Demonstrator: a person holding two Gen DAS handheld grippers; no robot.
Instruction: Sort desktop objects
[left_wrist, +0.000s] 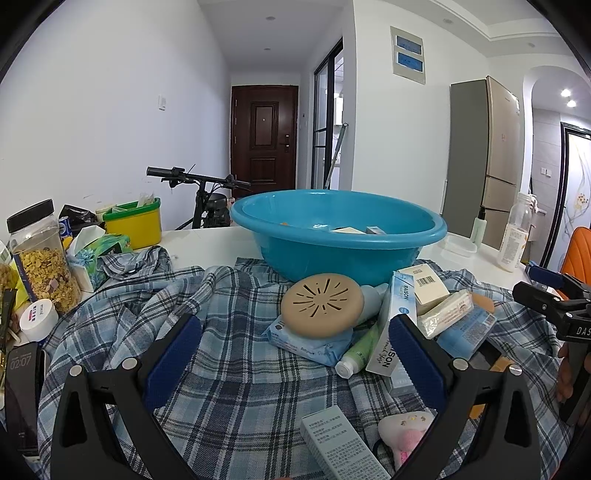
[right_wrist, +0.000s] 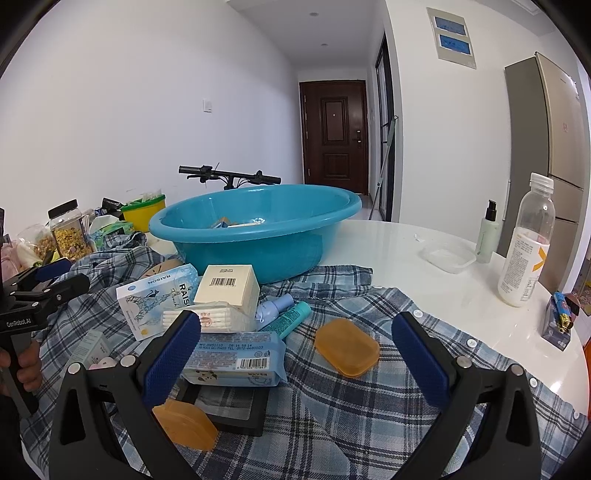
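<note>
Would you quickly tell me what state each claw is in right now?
Left claw: open, holding nothing.
Right claw: open, holding nothing.

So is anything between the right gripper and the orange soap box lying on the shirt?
Nothing visible. The right gripper is open, and the soap box lies flat on the shirt in the gap between its fingers. The wipes pack sits just to the left, apart from the box.

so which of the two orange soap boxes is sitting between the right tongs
The soap box lying alone on the plaid shirt, between the open right tongs. The other soap box sits under the left finger, leaning on a black frame.
</note>
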